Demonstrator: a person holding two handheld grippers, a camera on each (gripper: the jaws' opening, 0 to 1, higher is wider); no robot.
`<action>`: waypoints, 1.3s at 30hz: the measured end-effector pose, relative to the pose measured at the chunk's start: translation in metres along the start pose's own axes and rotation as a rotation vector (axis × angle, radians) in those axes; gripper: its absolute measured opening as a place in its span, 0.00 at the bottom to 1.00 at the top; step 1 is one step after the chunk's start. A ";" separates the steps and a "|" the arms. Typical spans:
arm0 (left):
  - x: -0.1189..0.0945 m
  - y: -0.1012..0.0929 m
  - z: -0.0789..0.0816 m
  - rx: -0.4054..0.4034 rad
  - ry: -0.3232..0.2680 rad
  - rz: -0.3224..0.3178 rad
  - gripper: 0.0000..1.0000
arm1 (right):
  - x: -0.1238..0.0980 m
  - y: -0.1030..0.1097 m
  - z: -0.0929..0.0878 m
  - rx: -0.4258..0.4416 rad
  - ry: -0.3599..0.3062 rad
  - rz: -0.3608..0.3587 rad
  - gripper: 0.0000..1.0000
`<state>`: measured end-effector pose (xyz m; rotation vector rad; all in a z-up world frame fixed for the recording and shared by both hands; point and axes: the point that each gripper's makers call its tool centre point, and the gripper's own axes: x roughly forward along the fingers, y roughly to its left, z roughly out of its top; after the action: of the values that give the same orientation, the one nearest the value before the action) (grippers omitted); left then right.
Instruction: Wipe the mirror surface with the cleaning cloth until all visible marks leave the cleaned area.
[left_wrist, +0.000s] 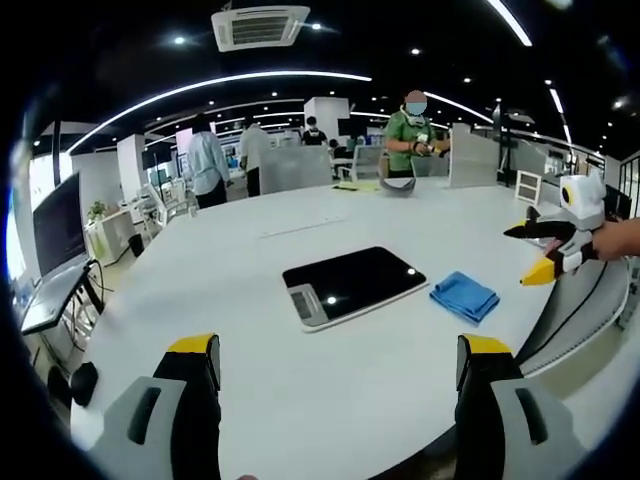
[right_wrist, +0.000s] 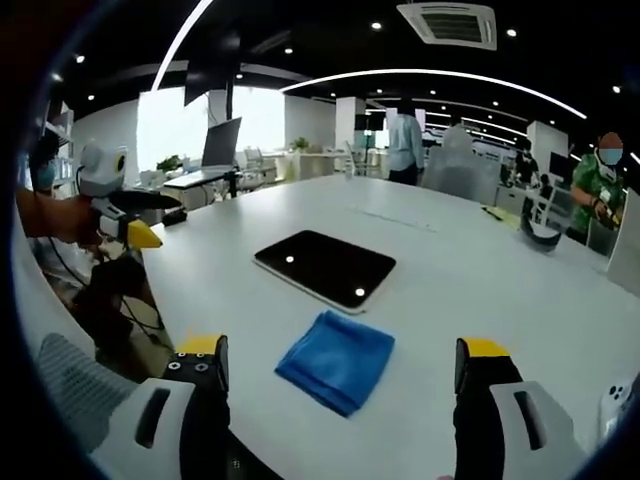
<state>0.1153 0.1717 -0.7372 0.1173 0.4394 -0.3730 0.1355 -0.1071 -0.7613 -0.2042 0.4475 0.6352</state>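
A flat rectangular mirror (left_wrist: 350, 285) with a dark glossy face is laid on the smooth white counter (left_wrist: 300, 400). A soft, folded blue cloth (right_wrist: 336, 360) is set just beside it. Both the left tongs (left_wrist: 340, 375) and right tongs (right_wrist: 340, 385) are held wide apart, empty, above the counter.

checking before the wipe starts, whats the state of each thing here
mirror: lying flat on the table, dark face up, uncovered
cloth: folded, lying on the table beside the mirror, not held
left gripper: open, empty, above the table
right gripper: open, empty, cloth showing between its jaws
table: white, bears the mirror and cloth
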 end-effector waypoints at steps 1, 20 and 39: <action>0.000 0.000 0.000 -0.003 -0.001 0.000 0.99 | 0.001 0.000 0.000 0.001 0.001 0.004 0.92; 0.006 -0.001 -0.003 -0.002 0.009 -0.034 0.99 | 0.027 0.007 -0.007 -0.085 0.094 0.106 0.49; 0.005 -0.002 -0.006 -0.003 0.028 -0.061 0.99 | 0.069 0.009 -0.035 -0.086 0.235 0.157 0.29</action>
<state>0.1163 0.1696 -0.7452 0.1065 0.4716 -0.4309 0.1674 -0.0744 -0.8248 -0.3299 0.6673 0.7888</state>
